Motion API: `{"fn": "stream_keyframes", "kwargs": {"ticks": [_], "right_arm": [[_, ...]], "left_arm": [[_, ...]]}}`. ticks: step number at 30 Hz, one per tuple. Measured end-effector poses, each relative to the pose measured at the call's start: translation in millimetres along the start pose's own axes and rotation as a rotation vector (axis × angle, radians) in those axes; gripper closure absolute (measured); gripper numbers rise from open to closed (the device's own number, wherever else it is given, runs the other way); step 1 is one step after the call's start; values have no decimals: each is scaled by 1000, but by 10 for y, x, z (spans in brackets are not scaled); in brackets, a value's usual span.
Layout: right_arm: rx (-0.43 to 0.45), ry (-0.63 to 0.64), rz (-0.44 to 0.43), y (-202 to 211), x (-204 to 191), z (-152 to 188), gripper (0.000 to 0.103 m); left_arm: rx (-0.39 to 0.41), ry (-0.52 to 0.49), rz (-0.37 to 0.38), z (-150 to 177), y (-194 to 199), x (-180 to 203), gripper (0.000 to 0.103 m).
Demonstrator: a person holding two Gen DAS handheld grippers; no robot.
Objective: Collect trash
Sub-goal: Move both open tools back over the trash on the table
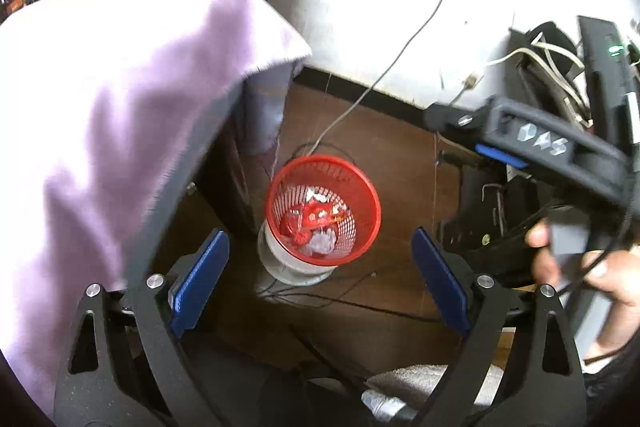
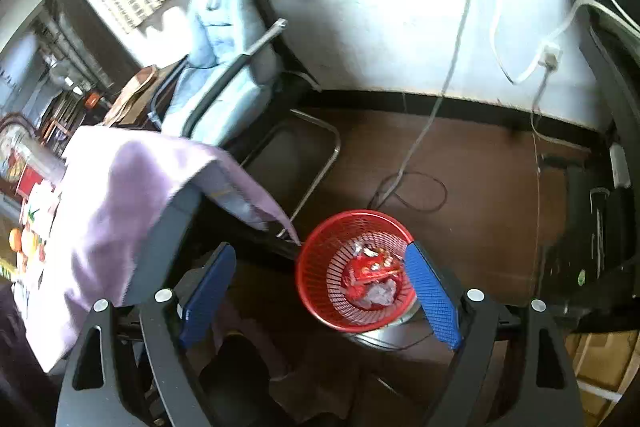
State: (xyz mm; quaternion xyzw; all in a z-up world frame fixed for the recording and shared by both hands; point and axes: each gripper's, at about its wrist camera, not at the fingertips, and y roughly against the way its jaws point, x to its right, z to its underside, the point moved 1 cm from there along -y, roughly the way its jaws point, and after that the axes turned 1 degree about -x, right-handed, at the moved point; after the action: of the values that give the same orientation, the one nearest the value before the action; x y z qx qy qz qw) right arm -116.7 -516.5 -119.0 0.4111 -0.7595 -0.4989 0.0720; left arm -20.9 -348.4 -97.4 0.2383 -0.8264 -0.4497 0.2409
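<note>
The red plastic mesh wastebasket (image 1: 323, 209) sat on the brown floor (image 1: 400, 163), and there it was, already holding red wrappers and crumpled white paper (image 1: 322, 242)! It stood on a pale round base, just beside the dark bench leg. Above the basket, the left gripper (image 1: 320, 287) hovered with its blue-padded fingers (image 1: 200, 283) spread wide and nothing between them. The right gripper (image 2: 320, 297) hung over the basket too, fingers (image 2: 432, 301) wide apart and empty, the right-hand pad overlapping the basket's rim in its own view. From the left wrist camera, the right gripper's black body crossed to the right of the basket, a hand (image 1: 580, 267) wrapped around its handle. A lilac cloth (image 1: 100, 115) draped over the bench to the basket's left. Behind the basket, a grey cable (image 1: 400, 59) trailed down the white wall, and a light-blue cushioned chair (image 2: 224, 67) stood beyond.
</note>
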Motion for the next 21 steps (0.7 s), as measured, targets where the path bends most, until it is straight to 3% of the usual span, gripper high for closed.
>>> {"fn": "stream_keyframes", "kwargs": {"ticks": [7, 13, 21], "right_arm": [[28, 85, -35, 192, -512, 21, 16], [41, 157, -65, 299, -932, 42, 15], [49, 251, -118, 380, -1549, 51, 14]], "left_arm": [[124, 23, -2, -87, 777, -258, 12], [191, 123, -30, -154, 1389, -811, 8], [225, 254, -90, -184, 1864, -1627, 7]]}}
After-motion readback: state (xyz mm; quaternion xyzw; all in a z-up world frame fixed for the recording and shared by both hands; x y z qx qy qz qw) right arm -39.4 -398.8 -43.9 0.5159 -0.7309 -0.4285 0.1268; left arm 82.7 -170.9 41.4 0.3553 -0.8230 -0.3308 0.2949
